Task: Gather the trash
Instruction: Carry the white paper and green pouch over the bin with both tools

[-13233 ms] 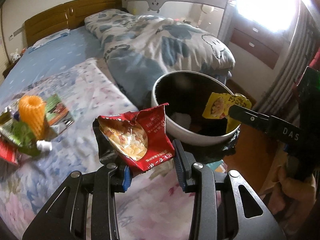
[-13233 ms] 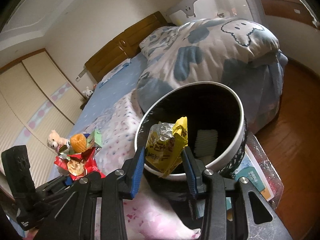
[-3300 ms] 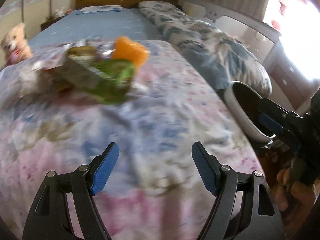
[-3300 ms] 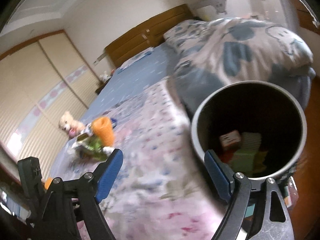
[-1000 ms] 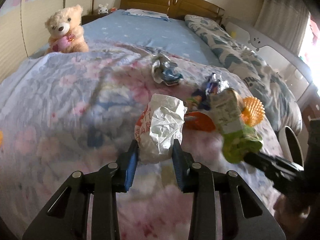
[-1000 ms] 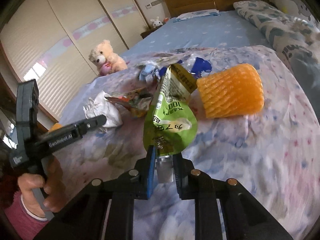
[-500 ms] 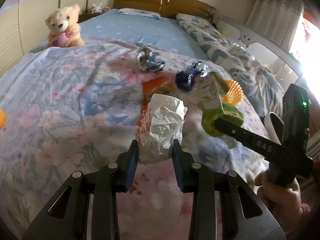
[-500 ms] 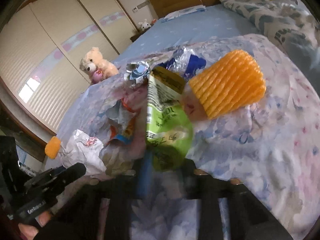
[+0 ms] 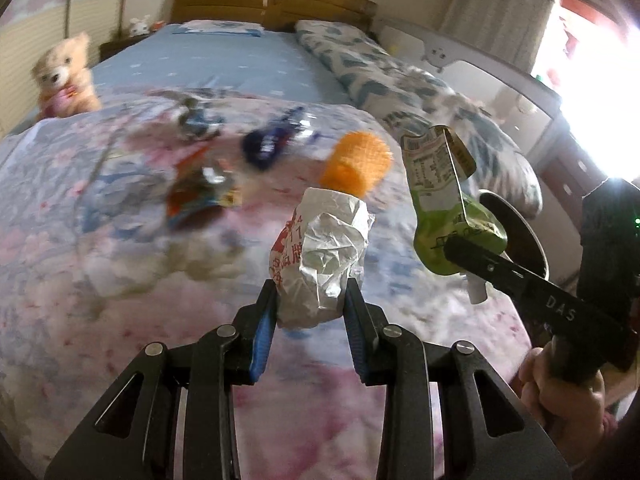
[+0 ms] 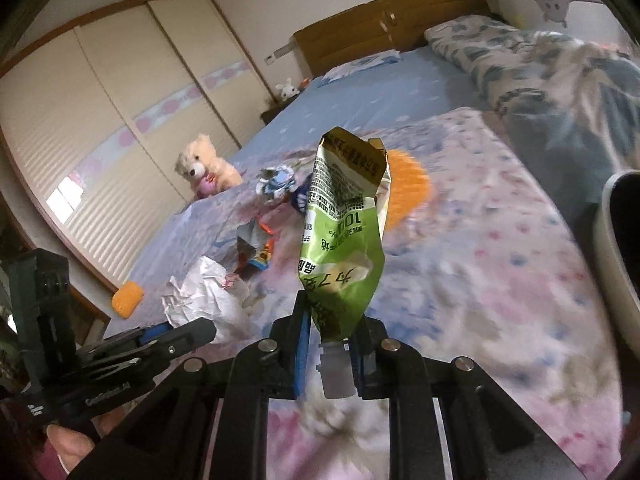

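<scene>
Mid-task, both hands loaded. Left gripper (image 9: 310, 312) is clamped on a crumpled white wrapper (image 9: 322, 264), lifted clear of the bed (image 9: 120, 320). Right gripper (image 10: 330, 344) is pinched narrow on the spout end of a green pouch (image 10: 344, 248), pouch standing up above the jaws, also off the bed. Bin (image 9: 516, 232) sits at the right edge of the bed, only its rim showing; its contents can't be seen from here. Neither piece is over the bin yet, so both drops are left. Still lying on the bed, far side: orange foam net (image 9: 356, 162), dark blue wrapper (image 9: 272, 142), orange snack packet (image 9: 200, 196), small crumpled blue-white wrapper (image 9: 196, 120). Another orange net (image 10: 127, 299) lies at the near-left edge. Teddy (image 9: 64, 80) at far left, likely not trash. Judged roughly midway, several pickups remain.
</scene>
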`<action>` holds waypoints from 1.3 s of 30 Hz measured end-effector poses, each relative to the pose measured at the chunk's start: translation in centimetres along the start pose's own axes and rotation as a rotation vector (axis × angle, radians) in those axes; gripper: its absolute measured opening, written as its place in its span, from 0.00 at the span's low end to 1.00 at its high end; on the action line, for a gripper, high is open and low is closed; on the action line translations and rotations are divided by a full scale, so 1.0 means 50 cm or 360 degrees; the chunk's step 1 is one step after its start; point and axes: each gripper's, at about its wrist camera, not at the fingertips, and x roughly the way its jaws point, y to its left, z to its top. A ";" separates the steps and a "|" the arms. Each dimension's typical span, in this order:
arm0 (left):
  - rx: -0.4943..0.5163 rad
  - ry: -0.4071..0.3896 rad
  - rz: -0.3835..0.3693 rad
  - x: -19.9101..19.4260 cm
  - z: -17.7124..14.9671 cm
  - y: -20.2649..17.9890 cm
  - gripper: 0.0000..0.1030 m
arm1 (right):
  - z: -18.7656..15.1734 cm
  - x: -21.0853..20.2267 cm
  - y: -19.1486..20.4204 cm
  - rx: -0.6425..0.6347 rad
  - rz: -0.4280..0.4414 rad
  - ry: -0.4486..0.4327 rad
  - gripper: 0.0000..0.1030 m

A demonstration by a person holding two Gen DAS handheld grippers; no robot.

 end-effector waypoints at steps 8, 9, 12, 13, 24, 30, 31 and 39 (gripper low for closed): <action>0.0156 0.0047 -0.0112 0.026 0.005 -0.112 0.30 | -0.019 -0.095 -0.086 0.0111 -0.0132 -0.0091 0.17; 0.0169 0.0051 -0.0123 0.028 0.006 -0.121 0.30 | -0.022 -0.108 -0.096 0.0123 -0.0149 -0.0105 0.17; 0.0215 0.0062 -0.0150 0.038 0.009 -0.158 0.30 | -0.028 -0.141 -0.123 0.0159 -0.0190 -0.0139 0.17; 0.0228 0.0066 -0.0159 0.042 0.010 -0.170 0.30 | -0.029 -0.152 -0.132 0.0167 -0.0207 -0.0150 0.17; 0.0343 0.0092 -0.0222 0.072 0.019 -0.263 0.30 | -0.036 -0.220 -0.193 0.0242 -0.0318 -0.0228 0.17; 0.0381 0.0097 -0.0235 0.082 0.025 -0.295 0.30 | -0.042 -0.242 -0.224 0.0282 -0.0347 -0.0256 0.17; 0.0385 0.0098 -0.0237 0.084 0.026 -0.299 0.30 | -0.041 -0.244 -0.227 0.0287 -0.0351 -0.0259 0.17; 0.0420 0.0113 -0.0270 0.103 0.039 -0.347 0.30 | -0.043 -0.259 -0.262 0.0338 -0.0383 -0.0282 0.17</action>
